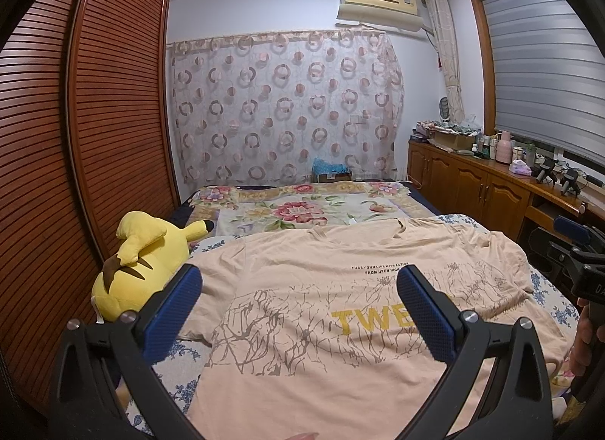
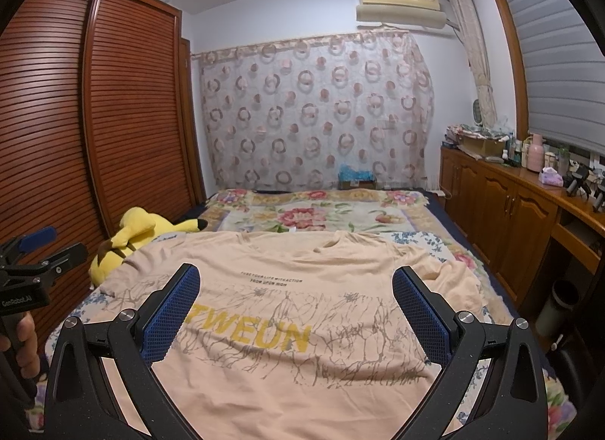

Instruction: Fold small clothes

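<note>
My left gripper (image 1: 298, 290) hangs above the shirt with its two blue, dimpled pads (image 1: 177, 311) spread wide and nothing between them. I count one peach T-shirt (image 1: 321, 345), laid front-up and flat across the near part of the bed (image 1: 177, 375), collar toward the far wall, one sleeve out to each side. Its soft cloth carries a grey-brown branching line print, yellow block letters reading "TWEUN", and two small black lines; I read "FROM UPON HIGH" in the lower one, while the upper is too small to be sure of. One yellow plush toy (image 1: 136, 269) lies at the bed's left edge beside the brown slatted wardrobe (image 1: 75, 137). One floral blanket (image 1: 302, 205) covers the far part of the bed. My right gripper (image 2: 295, 288) also hangs over the shirt, its blue textured pads (image 2: 419, 311) wide apart and holding nothing. In the right wrist view the left tool's black body reads "GenRobot.AI".
</note>
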`<action>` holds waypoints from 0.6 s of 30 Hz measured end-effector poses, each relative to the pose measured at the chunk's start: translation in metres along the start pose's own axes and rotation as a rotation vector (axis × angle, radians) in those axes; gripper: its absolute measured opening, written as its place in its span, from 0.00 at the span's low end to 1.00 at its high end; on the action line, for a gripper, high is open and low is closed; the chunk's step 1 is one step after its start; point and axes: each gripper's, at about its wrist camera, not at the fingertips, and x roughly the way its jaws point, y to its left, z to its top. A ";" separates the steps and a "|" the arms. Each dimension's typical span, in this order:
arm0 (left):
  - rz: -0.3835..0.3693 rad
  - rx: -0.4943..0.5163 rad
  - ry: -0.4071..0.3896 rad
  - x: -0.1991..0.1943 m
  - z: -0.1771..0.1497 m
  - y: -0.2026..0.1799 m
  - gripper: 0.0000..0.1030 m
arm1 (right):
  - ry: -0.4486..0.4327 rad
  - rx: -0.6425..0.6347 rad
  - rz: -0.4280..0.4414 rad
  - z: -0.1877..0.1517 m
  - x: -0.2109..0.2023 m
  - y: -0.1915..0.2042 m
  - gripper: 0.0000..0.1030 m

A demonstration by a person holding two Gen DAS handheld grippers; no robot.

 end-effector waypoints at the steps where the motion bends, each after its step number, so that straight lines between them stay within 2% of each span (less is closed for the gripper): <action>1: 0.001 0.000 0.000 0.000 0.000 0.000 1.00 | 0.000 0.000 0.001 0.000 0.000 0.000 1.00; 14: 0.004 -0.002 0.012 -0.002 0.010 0.007 1.00 | 0.013 0.000 0.017 -0.003 0.003 -0.008 1.00; 18: 0.015 0.002 0.017 0.004 0.006 0.009 1.00 | 0.024 -0.003 0.033 -0.005 0.006 0.002 1.00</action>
